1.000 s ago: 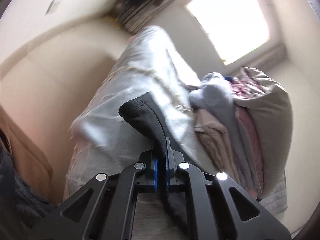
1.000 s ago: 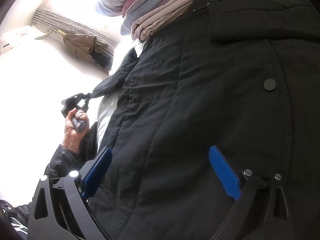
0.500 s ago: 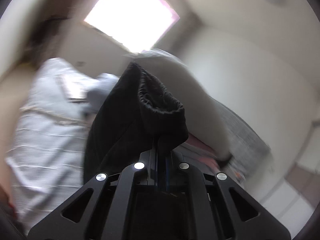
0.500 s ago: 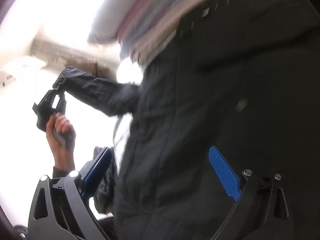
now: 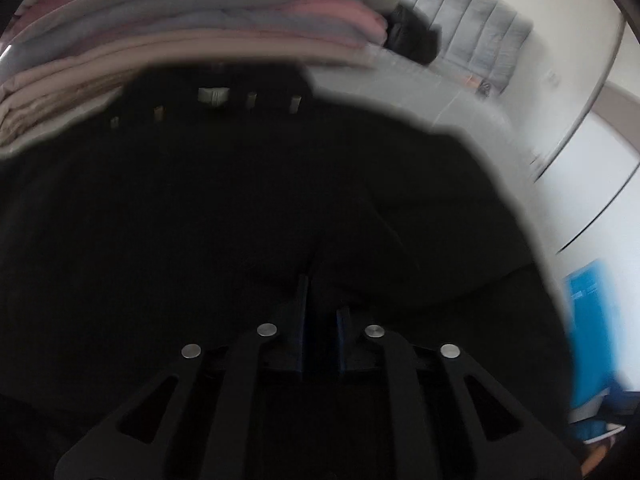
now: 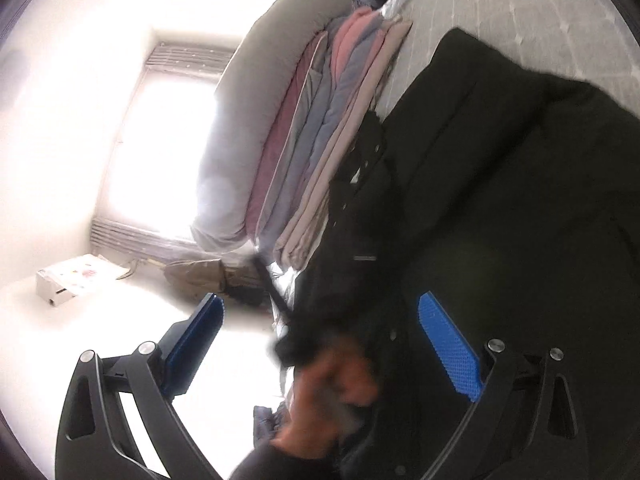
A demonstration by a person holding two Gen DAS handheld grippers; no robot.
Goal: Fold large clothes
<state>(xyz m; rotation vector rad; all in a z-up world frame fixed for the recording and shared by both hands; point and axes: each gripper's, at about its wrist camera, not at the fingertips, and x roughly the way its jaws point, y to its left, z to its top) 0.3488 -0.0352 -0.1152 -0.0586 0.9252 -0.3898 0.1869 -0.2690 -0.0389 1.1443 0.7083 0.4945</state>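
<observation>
A large black padded jacket lies spread on the grey quilted bed. In the left wrist view the jacket fills most of the frame. My left gripper is shut on the jacket's black sleeve fabric, low over the jacket body. My right gripper is open and empty, its blue pads wide apart above the jacket's near edge. The person's hand with the left gripper shows blurred between the right fingers.
A stack of folded quilts in pink, lilac and beige with a grey pillow lies beside the jacket's collar. Another dark garment lies farther up the bed. A bright window and a white box are beyond.
My left gripper has carried the sleeve from up in the air over and down onto the jacket body. My right gripper has stayed open and tilted, and the view has swung.
</observation>
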